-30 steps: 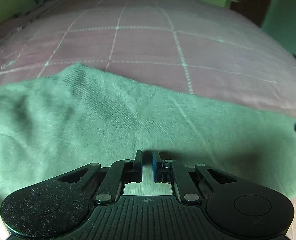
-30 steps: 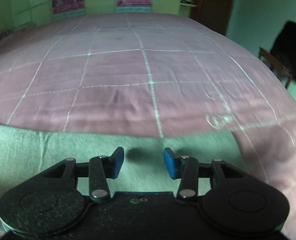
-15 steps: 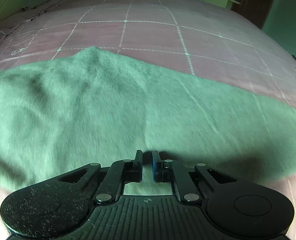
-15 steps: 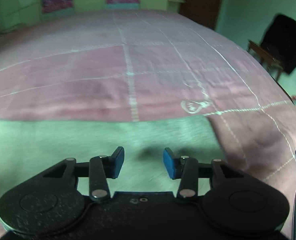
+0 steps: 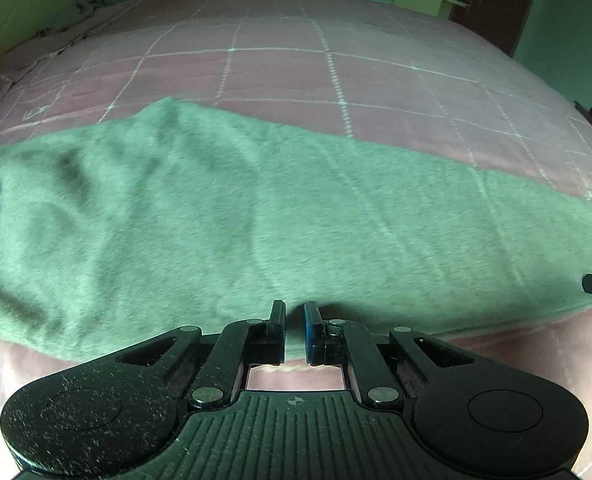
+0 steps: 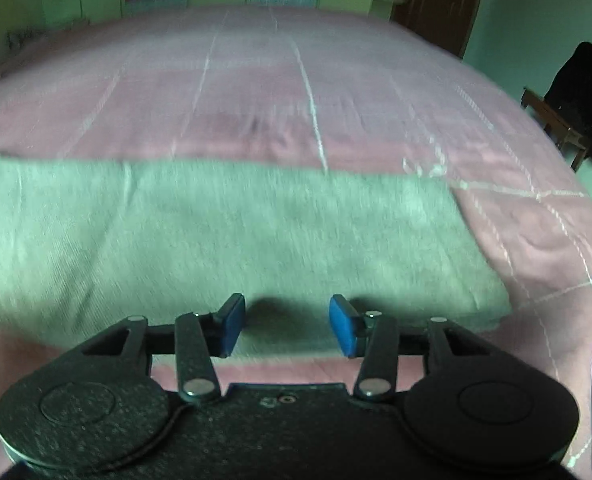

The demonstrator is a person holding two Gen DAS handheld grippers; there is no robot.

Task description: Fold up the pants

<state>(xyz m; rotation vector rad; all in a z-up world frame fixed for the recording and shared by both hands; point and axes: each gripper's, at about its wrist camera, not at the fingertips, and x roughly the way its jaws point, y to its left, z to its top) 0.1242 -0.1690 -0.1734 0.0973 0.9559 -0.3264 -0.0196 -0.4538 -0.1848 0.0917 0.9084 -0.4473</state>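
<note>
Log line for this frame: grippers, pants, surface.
left gripper: shut on pants near edge | right gripper: open, over near edge | pants: flat on pink bedspread

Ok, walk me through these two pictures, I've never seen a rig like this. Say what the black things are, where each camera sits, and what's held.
There is no robot. A person holds a hand-held clamp in each hand, and each has a wide-angle camera looking forward along its two fingers. One picture comes from the left gripper, the other from the right gripper; the black shape at the bottom of each is the tool itself. Green pants lie spread across a pink checked bedspread. The left fingers are almost together and appear to pinch the pants' near edge. The right fingers stand wide apart over the near edge, holding nothing.
</note>
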